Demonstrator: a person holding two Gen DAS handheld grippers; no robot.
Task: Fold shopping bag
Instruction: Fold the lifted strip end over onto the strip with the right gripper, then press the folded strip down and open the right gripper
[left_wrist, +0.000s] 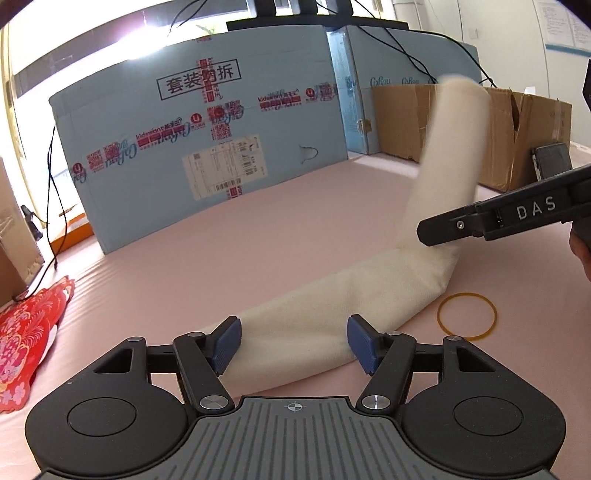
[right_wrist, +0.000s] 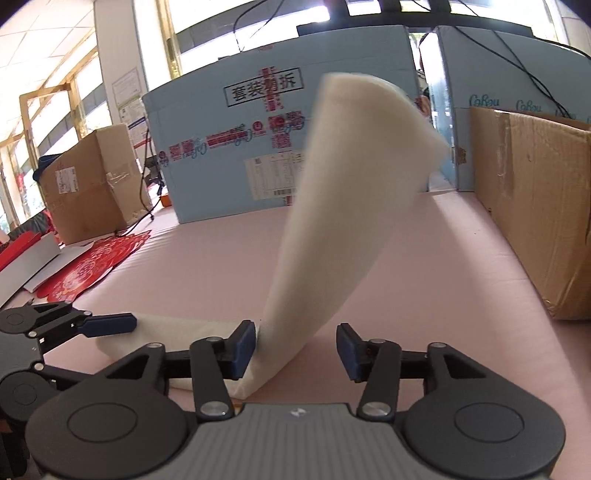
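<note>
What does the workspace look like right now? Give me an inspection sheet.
Surface: pink mat, flat, mostly bare.
Job's things: cream bag folded into a long strip; one end lies on the mat, the other stands up, blurred; rubber band lies beside it.
Clutter: red paper cutout at the mat's left edge.
Grippers: left gripper open, bag end between the pads, no squeeze seen; right gripper open, one pad at the bag's bend.
Cables: black cables hang left of the blue box and run over the boxes behind.
Surroundings: blue box behind the mat, brown box to the right, windows beyond.
</note>
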